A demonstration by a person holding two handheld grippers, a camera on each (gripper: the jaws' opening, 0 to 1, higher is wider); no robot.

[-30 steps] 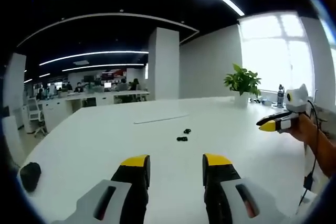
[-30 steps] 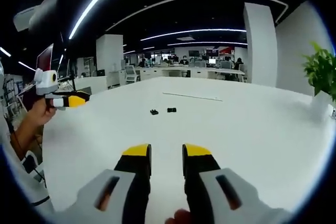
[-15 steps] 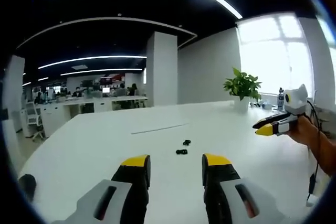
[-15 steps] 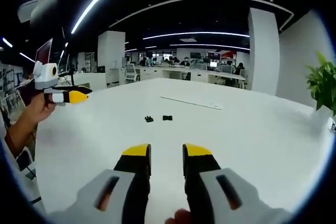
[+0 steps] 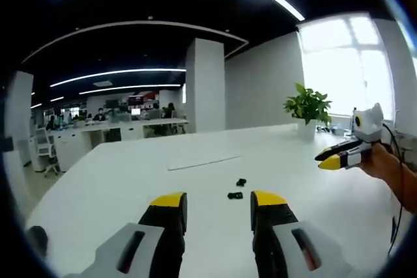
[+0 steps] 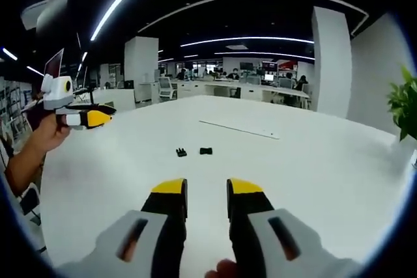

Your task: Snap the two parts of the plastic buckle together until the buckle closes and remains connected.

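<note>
Two small black buckle parts lie apart on the white table (image 5: 117,180): one part (image 5: 235,195) nearer my left gripper, the other part (image 5: 241,181) a little beyond it. In the right gripper view the same two parts (image 6: 181,152) (image 6: 206,151) lie side by side with a gap between them. My left gripper (image 5: 218,202) hovers above the table short of them, open and holding nothing. My right gripper (image 6: 206,188) is also open and holds nothing. The right gripper (image 5: 335,156) shows at the right of the left gripper view, the left gripper (image 6: 88,118) at the left of the right gripper view.
A potted plant (image 5: 309,105) stands at the table's far side by the window. A thin pale strip (image 6: 238,129) lies on the table beyond the buckle parts. A dark object (image 5: 36,239) sits at the table's near left edge. Office desks and people are far behind.
Both views have shifted slightly, so the cameras moved; the buckle parts look a little nearer to both grippers. Both grippers stay open and the parts stay apart on the table.
</note>
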